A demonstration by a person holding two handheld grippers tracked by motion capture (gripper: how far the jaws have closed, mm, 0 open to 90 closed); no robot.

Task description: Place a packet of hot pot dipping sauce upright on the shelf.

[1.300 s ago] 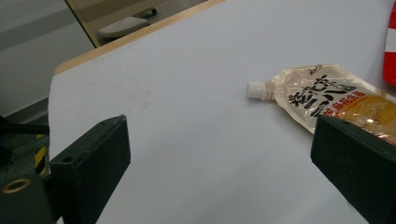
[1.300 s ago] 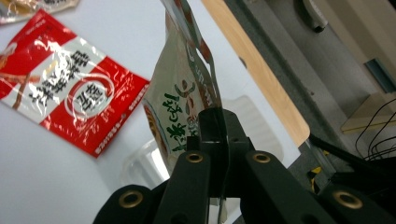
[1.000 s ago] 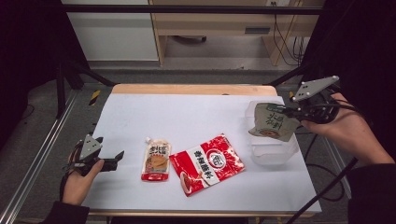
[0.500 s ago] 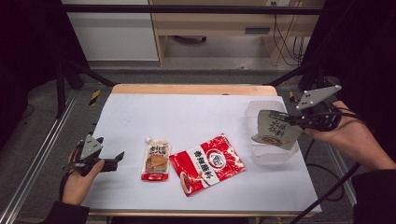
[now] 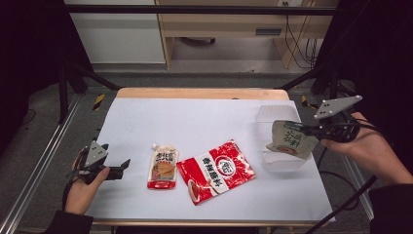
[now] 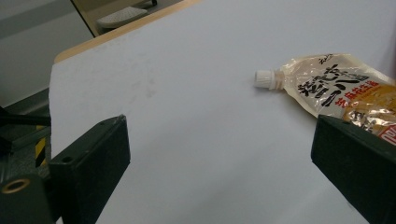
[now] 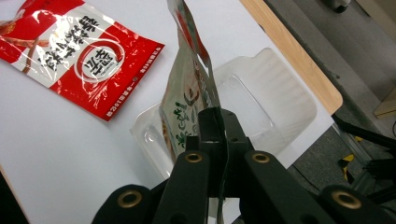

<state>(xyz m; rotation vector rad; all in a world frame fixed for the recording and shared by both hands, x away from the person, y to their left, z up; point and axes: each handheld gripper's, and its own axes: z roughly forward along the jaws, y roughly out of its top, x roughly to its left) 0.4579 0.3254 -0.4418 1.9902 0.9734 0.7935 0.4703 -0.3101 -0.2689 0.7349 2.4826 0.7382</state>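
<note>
Holding green pouch [image 7: 187,100] by its edge above clear tray [image 7: 275,98].
Right gripper [image 7: 215,140] jaws were clamped on the pouch's flat rim; it hung limp beyond the tips, over the tray. Judged light, soft, slick film; the sealed edge looked the best hold. Left gripper [image 6: 219,172] jaws stood apart, empty, spouted pouch [image 6: 334,86] just beyond one tip.

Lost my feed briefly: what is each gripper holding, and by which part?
Right gripper pinches the green pouch by its edge; left gripper holds nothing.
</note>
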